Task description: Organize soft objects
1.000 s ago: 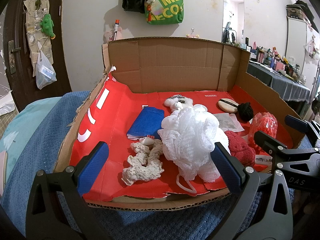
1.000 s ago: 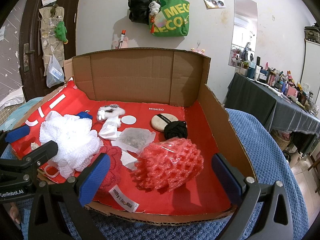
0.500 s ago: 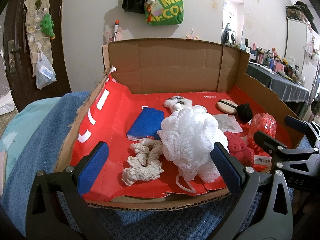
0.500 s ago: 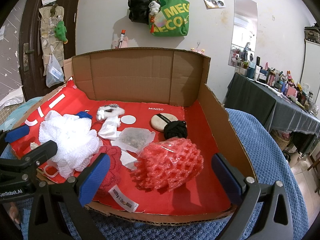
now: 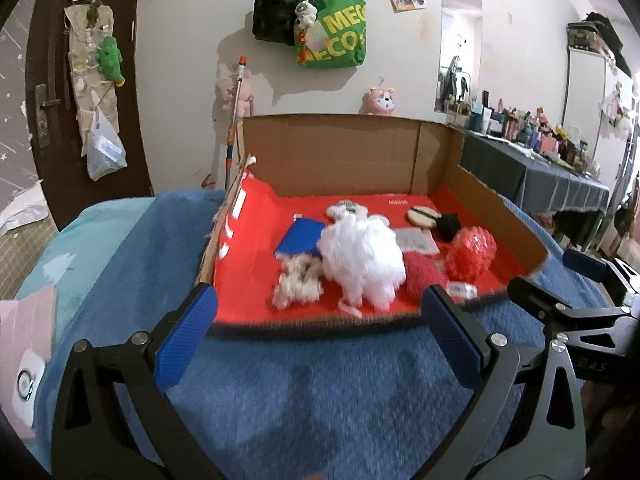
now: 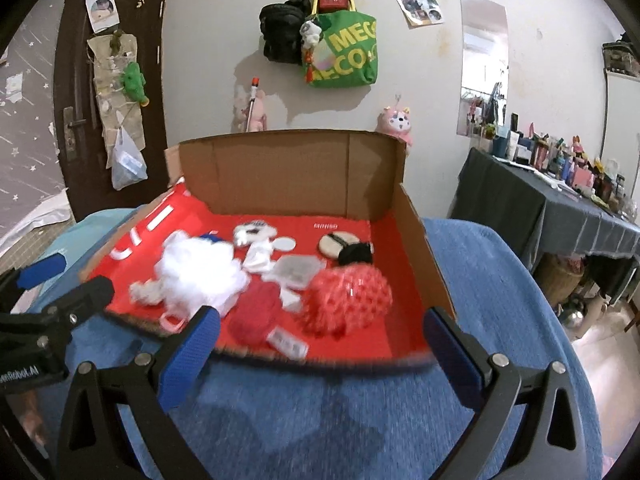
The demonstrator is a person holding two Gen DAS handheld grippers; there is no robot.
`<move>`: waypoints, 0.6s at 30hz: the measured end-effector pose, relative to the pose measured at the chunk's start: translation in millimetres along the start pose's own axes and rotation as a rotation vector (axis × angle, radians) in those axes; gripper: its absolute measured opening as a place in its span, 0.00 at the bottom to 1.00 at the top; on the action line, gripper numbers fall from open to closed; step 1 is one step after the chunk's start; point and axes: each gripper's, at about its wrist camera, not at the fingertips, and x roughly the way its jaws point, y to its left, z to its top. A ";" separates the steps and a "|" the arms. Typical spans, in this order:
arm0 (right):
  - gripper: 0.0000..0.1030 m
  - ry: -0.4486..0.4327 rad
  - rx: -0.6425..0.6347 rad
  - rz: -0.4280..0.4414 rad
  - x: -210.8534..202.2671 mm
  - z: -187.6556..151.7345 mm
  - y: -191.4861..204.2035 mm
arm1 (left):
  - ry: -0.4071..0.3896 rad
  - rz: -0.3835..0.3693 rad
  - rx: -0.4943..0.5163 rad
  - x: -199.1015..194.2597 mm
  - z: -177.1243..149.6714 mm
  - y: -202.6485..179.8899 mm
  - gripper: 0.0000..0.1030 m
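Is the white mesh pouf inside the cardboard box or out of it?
Inside. The white mesh pouf rests on the red floor of the cardboard box, beside a red knit piece.

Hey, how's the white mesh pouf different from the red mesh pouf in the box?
The white mesh pouf is white and the larger of the two; the red mesh pouf is red and smaller. The white pouf lies left of the middle, next to a blue cloth; the red pouf lies towards the right wall of the cardboard box. A pink loop shows at the white pouf only. Both are fluffy, rounded and rest untouched.
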 end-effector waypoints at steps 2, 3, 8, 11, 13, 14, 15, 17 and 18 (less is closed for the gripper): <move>1.00 0.047 0.005 0.003 -5.2 -9.0 1.1 | 0.027 -0.014 -0.005 -7.2 -9.4 -2.0 1.00; 1.00 0.073 0.005 0.011 -5.8 -14.0 1.2 | 0.051 -0.016 -0.008 -7.6 -15.7 -3.4 1.00; 1.00 0.204 0.007 -0.007 2.5 -46.9 -1.3 | 0.160 -0.009 -0.009 7.2 -42.9 -8.1 1.00; 1.00 0.244 0.017 -0.032 9.5 -58.9 -5.1 | 0.212 0.001 -0.022 19.3 -54.9 -8.6 1.00; 1.00 0.280 0.037 -0.047 15.9 -63.9 -8.5 | 0.252 0.003 -0.038 28.0 -60.6 -7.1 1.00; 1.00 0.296 0.046 -0.049 18.7 -65.8 -9.7 | 0.266 0.004 -0.042 32.2 -63.0 -6.6 1.00; 1.00 0.309 0.055 -0.047 21.3 -66.9 -11.5 | 0.279 0.011 -0.041 36.0 -65.2 -7.3 1.00; 1.00 0.341 0.073 -0.048 26.7 -70.3 -15.0 | 0.298 0.033 -0.033 42.5 -68.8 -7.3 1.00; 1.00 0.353 0.074 -0.052 29.1 -72.1 -15.7 | 0.305 0.038 -0.029 44.5 -70.4 -7.6 1.00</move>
